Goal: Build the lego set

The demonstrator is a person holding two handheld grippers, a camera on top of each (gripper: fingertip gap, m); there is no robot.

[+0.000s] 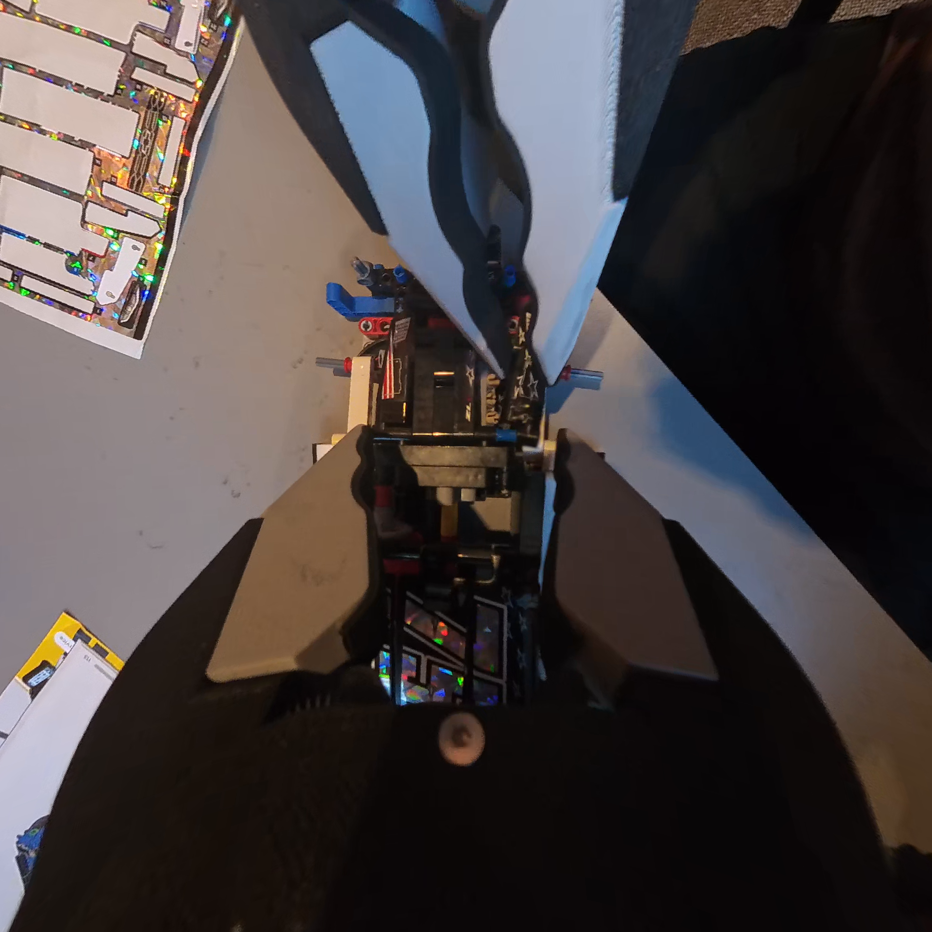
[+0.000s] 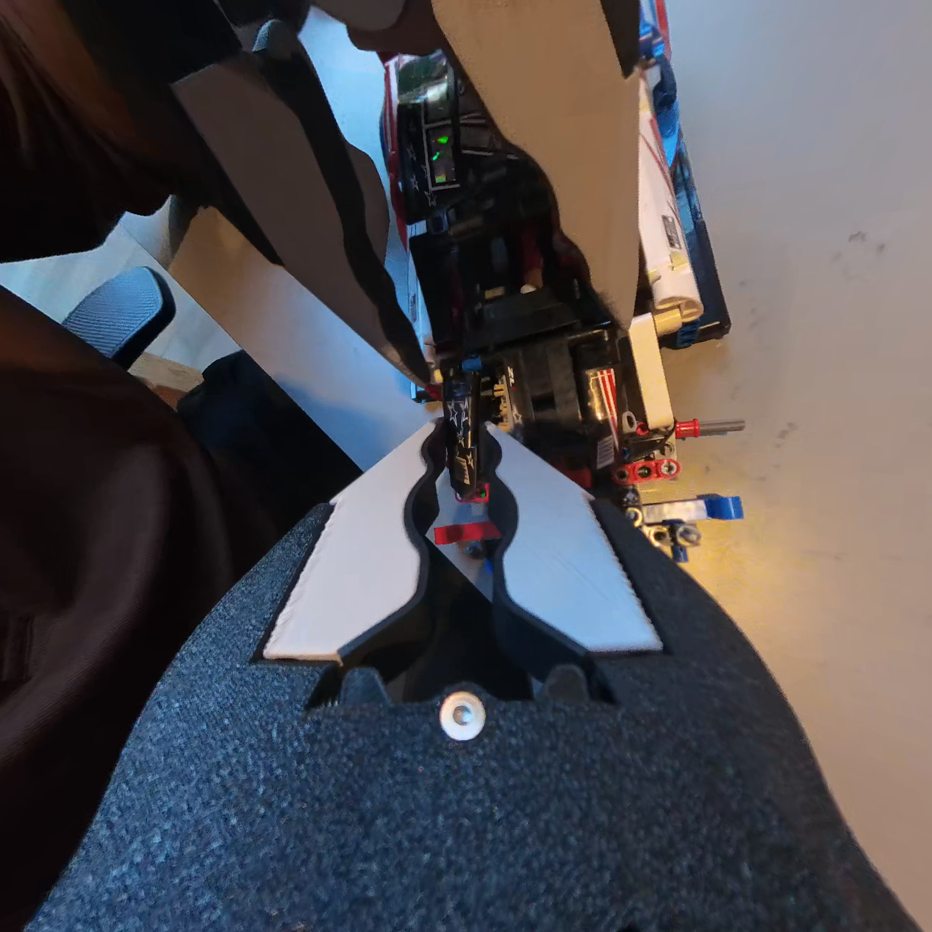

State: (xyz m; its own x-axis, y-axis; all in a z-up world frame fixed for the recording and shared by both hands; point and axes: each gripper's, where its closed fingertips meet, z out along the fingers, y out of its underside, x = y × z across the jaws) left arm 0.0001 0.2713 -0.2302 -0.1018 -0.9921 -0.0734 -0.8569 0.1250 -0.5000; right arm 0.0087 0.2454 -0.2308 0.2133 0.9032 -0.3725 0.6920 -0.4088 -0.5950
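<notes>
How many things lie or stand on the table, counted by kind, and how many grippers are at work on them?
Lego model: 1, the black car standing on the table
Sticker sheet: 1
Instruction booklet: 1
Grippers: 2, the left gripper and the right gripper
Total: 5

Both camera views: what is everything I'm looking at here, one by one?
Lego model: one, mostly black with star decals, on the table between the grippers.
Sticker sheet: one, holographic, table's far left.
Instruction booklet: one, yellow and white, near left.
Table: one, pale grey.
Chair: one, grey, beyond the table edge.
Left gripper: tan fingers clamped around the model's body.
Right gripper: white fingers pinching a black starred panel.
</notes>
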